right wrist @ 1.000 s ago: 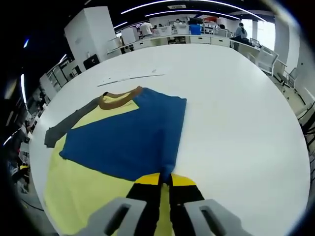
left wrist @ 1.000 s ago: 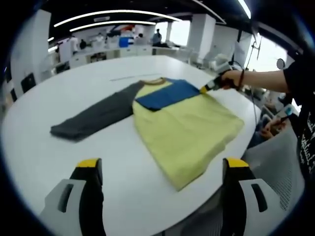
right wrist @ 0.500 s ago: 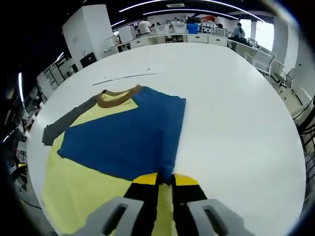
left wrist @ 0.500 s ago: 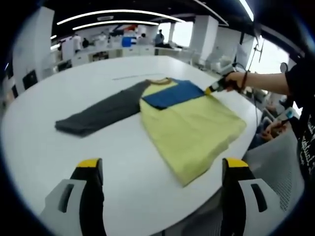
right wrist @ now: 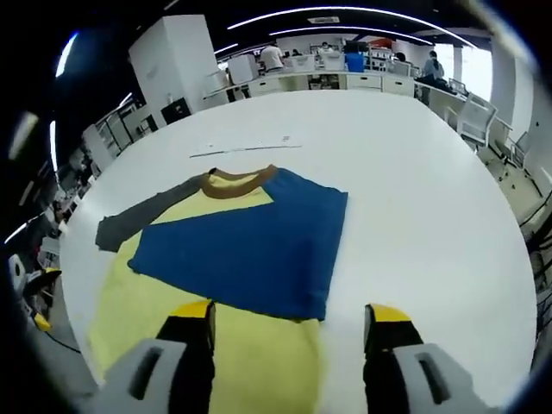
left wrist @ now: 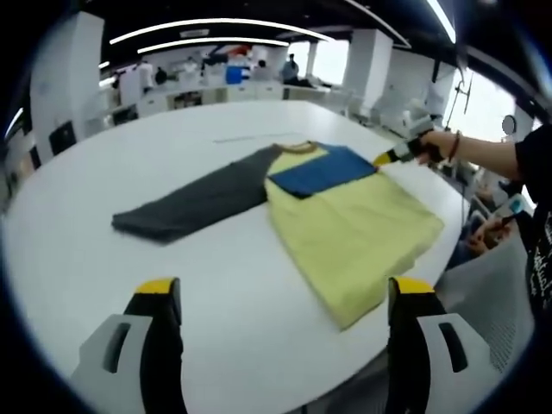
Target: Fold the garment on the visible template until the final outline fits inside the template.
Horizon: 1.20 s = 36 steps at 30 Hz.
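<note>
A long-sleeved shirt lies flat on the round white table (left wrist: 78, 250). Its yellow body (left wrist: 358, 228) faces me, and the blue sleeve (left wrist: 326, 169) is folded across the chest below the brown collar (left wrist: 298, 147). The grey sleeve (left wrist: 194, 202) stretches out to the left. My left gripper (left wrist: 285, 289) hangs open near the table's front edge, short of the shirt. My right gripper (right wrist: 290, 314) stands open just above the lower edge of the blue sleeve (right wrist: 250, 250), with the yellow body (right wrist: 142, 297) under it and nothing between its fingers. In the left gripper view, a hand holds the right gripper (left wrist: 395, 156) at the shirt's far right.
A thin line mark (right wrist: 246, 148) lies on the table beyond the collar (right wrist: 237, 181). A grey mesh chair (left wrist: 487, 285) and the person's arm (left wrist: 483, 155) are at the right table edge. Desks, chairs and people fill the office behind.
My right gripper has opened and let go of the blue sleeve's edge, which now lies on the yellow body. The left gripper view has shifted slightly; the shirt itself stayed put.
</note>
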Motion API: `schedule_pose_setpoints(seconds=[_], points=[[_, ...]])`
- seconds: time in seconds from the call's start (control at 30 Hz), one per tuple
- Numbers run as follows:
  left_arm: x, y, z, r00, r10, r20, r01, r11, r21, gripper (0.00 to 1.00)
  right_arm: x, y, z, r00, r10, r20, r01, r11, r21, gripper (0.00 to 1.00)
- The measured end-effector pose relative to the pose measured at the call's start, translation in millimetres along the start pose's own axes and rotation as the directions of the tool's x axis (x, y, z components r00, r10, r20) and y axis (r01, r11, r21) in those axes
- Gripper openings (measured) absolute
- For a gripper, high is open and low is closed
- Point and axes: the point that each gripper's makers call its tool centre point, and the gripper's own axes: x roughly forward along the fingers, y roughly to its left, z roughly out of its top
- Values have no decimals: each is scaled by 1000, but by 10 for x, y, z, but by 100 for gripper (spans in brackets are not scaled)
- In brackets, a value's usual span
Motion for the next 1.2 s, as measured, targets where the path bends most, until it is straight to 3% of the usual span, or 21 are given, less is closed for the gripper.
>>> schedule_pose_setpoints(seconds=[0.23, 0.4, 0.67, 1.2], points=[[4, 160, 90, 1000, 18, 14, -17, 1000, -7, 95, -213, 230, -27, 998, 70, 6, -70, 997, -39, 86], [35, 303, 166, 999, 27, 16, -27, 999, -19, 93, -409, 442, 18, 990, 136, 47, -132, 988, -78, 93], [85, 522, 291, 998, 59, 32, -58, 998, -28, 93, -666, 636, 116, 977, 190, 101, -178, 977, -115, 98], [252, 896, 406, 993, 114, 34, -111, 990, -90, 85, -1078, 743, 43, 964, 200, 177, -161, 964, -213, 99]])
